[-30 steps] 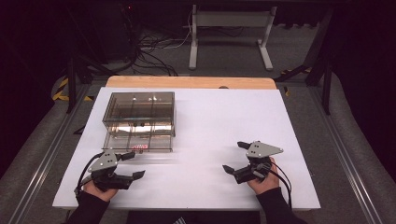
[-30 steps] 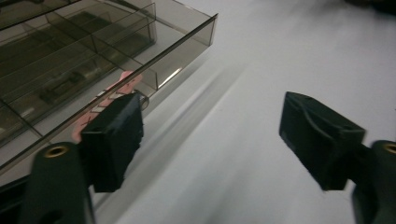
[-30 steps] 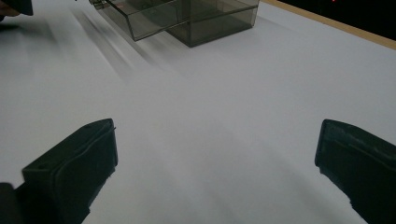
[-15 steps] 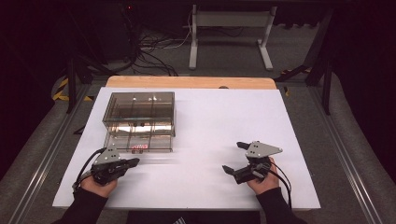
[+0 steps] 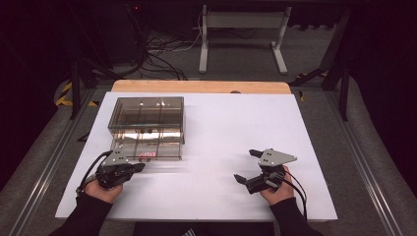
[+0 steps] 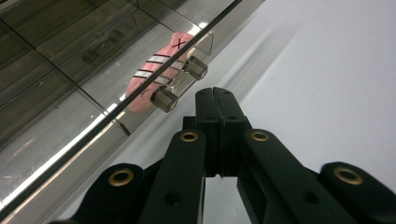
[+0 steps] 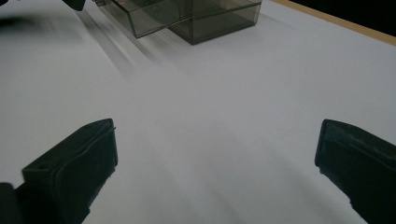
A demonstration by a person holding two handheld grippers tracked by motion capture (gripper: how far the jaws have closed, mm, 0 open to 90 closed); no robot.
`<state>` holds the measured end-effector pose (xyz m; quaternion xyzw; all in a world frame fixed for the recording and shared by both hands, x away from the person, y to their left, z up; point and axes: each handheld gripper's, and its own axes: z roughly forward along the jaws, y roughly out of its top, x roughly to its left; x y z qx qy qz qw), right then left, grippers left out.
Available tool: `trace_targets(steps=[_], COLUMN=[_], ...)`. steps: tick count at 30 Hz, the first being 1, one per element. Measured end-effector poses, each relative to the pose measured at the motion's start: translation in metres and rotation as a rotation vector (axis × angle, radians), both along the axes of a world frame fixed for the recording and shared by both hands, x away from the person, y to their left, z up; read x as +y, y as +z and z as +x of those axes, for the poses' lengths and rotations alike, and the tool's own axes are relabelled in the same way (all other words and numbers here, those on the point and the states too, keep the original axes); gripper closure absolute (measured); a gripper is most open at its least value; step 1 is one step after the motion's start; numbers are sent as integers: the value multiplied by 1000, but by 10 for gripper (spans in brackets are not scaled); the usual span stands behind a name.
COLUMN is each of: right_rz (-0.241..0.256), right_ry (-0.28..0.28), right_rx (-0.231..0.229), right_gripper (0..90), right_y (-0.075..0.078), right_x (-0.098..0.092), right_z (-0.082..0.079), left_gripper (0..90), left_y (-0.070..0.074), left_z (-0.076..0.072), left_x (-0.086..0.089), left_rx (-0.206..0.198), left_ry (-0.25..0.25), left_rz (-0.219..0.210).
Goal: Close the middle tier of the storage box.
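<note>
White sheeting covers the table [image 5: 216,128], whose wooden edge shows at the top; dark floor with cables lies beyond. Left of centre sits a smoky clear drawer box [image 5: 147,125]. The left gripper [image 5: 137,167] is clenched empty near its handle [image 6: 180,84]; the right gripper [image 5: 248,166], lower right, is released.

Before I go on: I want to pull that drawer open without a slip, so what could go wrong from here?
The left gripper has its jaws shut beside the drawer handle, not around it; pulling now would probably catch nothing. Nothing braces the smoky plastic drawer box, since the right gripper sits open, apart on the white table, so the box may slide. The pink item inside could shift.
</note>
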<state>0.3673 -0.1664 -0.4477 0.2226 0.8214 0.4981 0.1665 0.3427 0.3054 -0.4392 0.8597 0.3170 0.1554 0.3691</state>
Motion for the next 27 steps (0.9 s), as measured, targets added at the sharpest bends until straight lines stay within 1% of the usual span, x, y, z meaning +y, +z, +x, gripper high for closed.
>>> trace_targets(steps=[1,4,5,9,11,16,17,19,20,22,27], right_rz=[-1,0,0,-1,0,-1,-1,-2,-2,-4,-4], right_ry=[0,-1,-2,0,1,2,2,1,1,1,2], right_rx=[0,1,2,0,1,1,1,1,2,2,2], right_gripper=[0,0,0,0,0,0,0,0,0,0,0], right_y=[0,0,0,0,0,0,0,0,0,0,0], right_x=[0,0,0,0,0,0,0,0,0,1,1], right_z=[0,0,0,0,0,0,0,0,0,0,0], left_gripper=[896,896,896,896,896,896,896,896,896,896,896], left_y=[0,0,0,0,0,1,1,2,3,3,3], left_z=[1,3,3,5,6,9,9,10,10,11,13], left_x=[-1,-1,-2,-2,-2,-2,-2,-1,-2,-2,-2], left_rx=[10,16,25,31,35,30,33,25,31,25,24], left_ry=[-4,-1,0,3,4,15,19,18,19,16,18], left_rz=[-1,13,15,27,25,27,21,17,14,14,14])
